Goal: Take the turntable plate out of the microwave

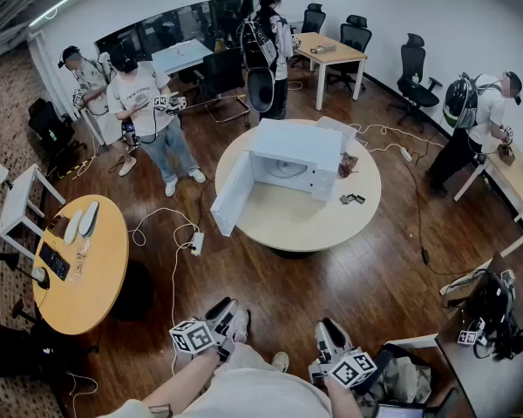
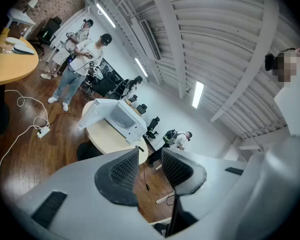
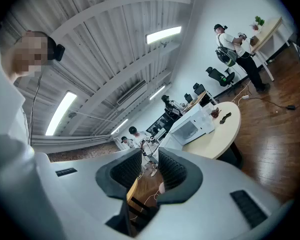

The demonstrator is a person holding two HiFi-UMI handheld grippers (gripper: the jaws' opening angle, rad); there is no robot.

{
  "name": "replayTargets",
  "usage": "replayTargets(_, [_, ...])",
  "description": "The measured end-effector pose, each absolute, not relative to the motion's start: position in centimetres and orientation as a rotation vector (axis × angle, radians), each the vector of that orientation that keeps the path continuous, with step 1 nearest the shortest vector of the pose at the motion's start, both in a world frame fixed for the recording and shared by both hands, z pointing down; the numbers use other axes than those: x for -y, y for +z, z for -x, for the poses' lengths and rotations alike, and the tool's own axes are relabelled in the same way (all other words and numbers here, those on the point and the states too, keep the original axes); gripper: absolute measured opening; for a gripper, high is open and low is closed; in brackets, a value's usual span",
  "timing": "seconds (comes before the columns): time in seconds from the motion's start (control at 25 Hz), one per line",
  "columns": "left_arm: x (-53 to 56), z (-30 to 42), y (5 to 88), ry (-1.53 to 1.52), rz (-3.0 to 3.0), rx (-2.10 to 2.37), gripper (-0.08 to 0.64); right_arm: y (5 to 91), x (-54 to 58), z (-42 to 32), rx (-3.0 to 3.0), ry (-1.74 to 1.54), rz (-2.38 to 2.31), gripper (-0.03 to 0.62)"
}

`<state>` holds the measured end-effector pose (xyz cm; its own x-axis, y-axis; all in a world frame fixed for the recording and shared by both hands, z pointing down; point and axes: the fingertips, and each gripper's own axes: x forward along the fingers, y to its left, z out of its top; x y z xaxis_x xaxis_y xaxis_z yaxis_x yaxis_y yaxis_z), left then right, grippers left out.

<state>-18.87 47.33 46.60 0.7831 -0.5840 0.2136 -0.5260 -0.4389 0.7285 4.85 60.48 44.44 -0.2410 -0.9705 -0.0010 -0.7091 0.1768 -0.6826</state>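
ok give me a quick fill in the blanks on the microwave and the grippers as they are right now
1. The microwave stands on the round table with its door ____.
2. The turntable plate lies ____ the microwave.
3. The left hand-held gripper and the right hand-held gripper have their jaws apart and hold ____.

Missing words: open; inside; nothing
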Motion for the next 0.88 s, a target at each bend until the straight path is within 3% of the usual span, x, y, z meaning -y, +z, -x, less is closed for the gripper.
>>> replayTargets(0.52, [-41.5, 18.1, 45.3, -0.106, -2.164, 0.787, 0.144, 42.6, -55.2, -4.8, -2.003, -0.750, 1.612, 0.084])
replayTargets(0.88, [-44.0, 17.5, 45.6, -0.059, -2.159, 0.815, 0.144, 44.8, -57.4, -6.1, -1.976, -0.804, 1.626, 0.084])
